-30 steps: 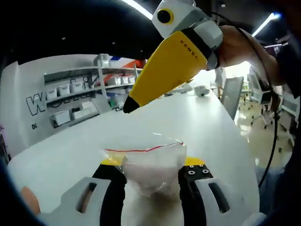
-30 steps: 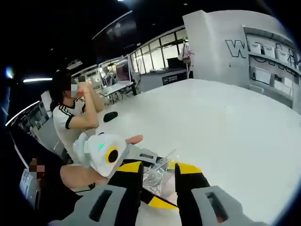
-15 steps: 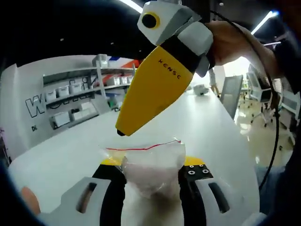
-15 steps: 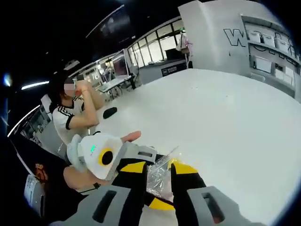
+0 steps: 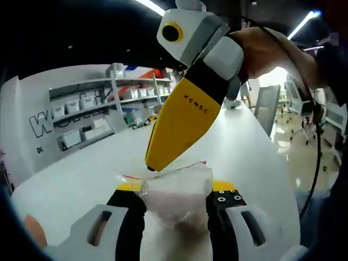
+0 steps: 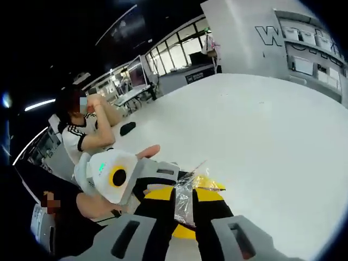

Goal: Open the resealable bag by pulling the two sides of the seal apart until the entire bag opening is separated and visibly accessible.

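A clear resealable bag (image 5: 176, 196) with a red seal line (image 5: 182, 166) stands upright between my left gripper's (image 5: 175, 190) jaws, which are shut on its lower part. My yellow right gripper (image 5: 151, 166) comes down from the upper right, held by a hand (image 5: 272, 49), and its tip touches the bag's top edge near the left end of the seal. In the right gripper view my right gripper (image 6: 185, 194) has its jaws nearly together, with crinkled clear plastic of the bag (image 6: 187, 186) pinched between them. The left gripper (image 6: 166, 176) reaches in from the left.
A wide white table (image 5: 239, 141) lies under both grippers. Shelves with white boxes (image 5: 81, 109) stand at the far wall. A seated person (image 6: 87, 136) is at the table's far side, with a small black object (image 6: 128, 129) nearby. A chair (image 5: 267, 109) stands on the right.
The right gripper has come down from above the bag to its top edge. Its jaws have narrowed onto the plastic. The left gripper and bag have stayed put.
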A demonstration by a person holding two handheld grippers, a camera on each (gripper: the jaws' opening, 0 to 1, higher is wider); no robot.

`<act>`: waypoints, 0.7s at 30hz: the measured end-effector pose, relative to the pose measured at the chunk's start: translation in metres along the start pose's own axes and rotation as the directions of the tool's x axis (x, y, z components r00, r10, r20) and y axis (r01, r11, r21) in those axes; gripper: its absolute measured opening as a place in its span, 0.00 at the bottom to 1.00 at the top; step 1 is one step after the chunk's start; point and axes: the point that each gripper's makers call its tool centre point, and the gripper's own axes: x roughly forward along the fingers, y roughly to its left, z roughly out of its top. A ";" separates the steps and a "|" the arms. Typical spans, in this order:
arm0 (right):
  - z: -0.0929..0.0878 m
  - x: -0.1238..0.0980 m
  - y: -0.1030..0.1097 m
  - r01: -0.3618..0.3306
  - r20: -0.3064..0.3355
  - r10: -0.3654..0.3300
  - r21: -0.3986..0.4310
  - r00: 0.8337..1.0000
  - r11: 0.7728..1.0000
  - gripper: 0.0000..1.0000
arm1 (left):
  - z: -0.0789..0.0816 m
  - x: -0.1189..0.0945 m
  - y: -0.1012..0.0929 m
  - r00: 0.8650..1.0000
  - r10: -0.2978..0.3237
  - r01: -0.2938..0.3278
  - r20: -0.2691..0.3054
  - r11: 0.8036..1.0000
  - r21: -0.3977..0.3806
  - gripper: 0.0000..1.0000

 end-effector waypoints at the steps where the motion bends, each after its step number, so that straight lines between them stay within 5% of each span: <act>1: -0.001 0.000 0.000 -0.005 -0.001 0.006 0.008 1.000 1.000 0.09 | 0.000 0.000 0.000 1.000 0.000 0.000 -0.001 1.000 0.003 0.43; 16: 0.001 0.003 0.005 -0.066 0.014 0.065 0.096 0.998 0.993 0.07 | 0.000 0.000 -0.004 1.000 0.008 -0.007 -0.023 0.998 0.058 0.43; 21: -0.003 0.004 0.004 -0.073 0.005 0.073 0.111 0.997 0.991 0.00 | 0.002 0.000 -0.004 1.000 0.008 -0.007 -0.015 0.998 0.062 0.43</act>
